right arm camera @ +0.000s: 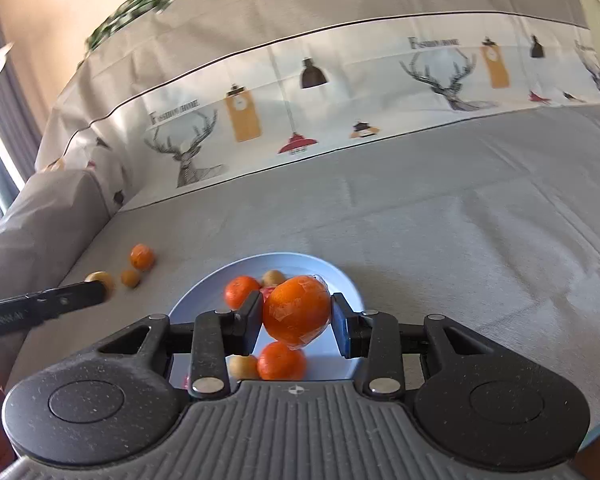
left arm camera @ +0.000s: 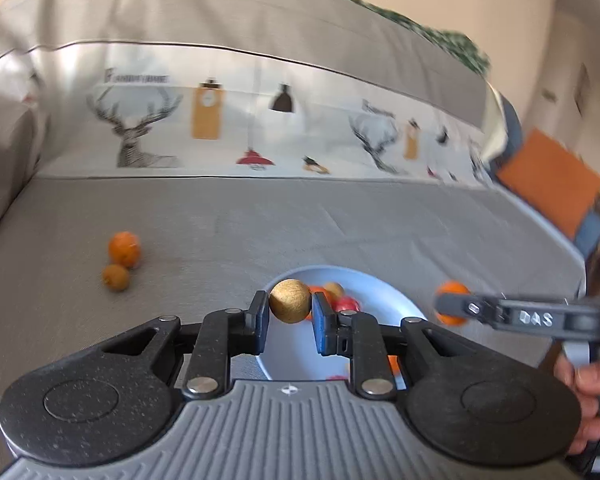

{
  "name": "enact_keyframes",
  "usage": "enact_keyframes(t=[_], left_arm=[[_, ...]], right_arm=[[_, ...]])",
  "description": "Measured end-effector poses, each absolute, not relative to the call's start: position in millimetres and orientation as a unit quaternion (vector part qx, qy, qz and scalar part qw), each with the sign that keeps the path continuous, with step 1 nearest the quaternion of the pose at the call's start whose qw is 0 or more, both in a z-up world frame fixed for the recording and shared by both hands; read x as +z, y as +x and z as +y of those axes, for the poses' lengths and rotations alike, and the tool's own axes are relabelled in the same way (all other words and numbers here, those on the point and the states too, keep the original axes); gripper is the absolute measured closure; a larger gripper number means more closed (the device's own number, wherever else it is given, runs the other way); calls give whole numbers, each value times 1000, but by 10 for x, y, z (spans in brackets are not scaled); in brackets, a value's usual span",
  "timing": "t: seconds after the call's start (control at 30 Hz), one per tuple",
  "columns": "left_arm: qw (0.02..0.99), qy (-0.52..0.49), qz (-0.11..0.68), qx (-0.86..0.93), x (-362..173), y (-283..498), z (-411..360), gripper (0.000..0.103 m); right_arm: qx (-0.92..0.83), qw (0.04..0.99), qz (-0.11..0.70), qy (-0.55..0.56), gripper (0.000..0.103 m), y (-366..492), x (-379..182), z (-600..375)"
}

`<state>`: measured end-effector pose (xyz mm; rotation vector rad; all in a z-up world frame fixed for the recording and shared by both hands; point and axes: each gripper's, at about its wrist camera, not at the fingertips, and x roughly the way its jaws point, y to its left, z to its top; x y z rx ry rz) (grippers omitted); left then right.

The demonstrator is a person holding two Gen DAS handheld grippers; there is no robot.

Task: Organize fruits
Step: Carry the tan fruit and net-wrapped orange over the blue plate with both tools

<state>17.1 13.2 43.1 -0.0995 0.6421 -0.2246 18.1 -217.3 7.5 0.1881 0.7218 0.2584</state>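
We hold a tan fruit (left arm camera: 290, 301) in the left gripper (left arm camera: 290, 312) fingers and a wrapped orange (right arm camera: 297, 310) in the right gripper (right arm camera: 296, 316) fingers above the part-filled plate (right arm camera: 348, 280); two fruits (left arm camera: 120, 262) remain near the sofa's left edge.

Pale blue plate (right arm camera: 348, 280) holds orange fruit; grey sofa cover (right arm camera: 460, 220), its cream band (right arm camera: 340, 92) printed with stags and lamps.

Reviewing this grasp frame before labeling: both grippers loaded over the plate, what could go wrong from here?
1. The right gripper pinches the wrapped orange by its sides; the glossy film could slip.
2. The left gripper holds the small brown fruit at its fingertips, near the plate rim; dropped, it may roll away.
3. Both head for one plate and might collide.
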Motion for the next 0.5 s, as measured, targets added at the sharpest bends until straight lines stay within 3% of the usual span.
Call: enact_keyframes(t=[0.5], left_arm=[[934,-3,330,-135,251,315,-31,78]], right_arm=[[139,919,365,53,65,282,-45,-1901]])
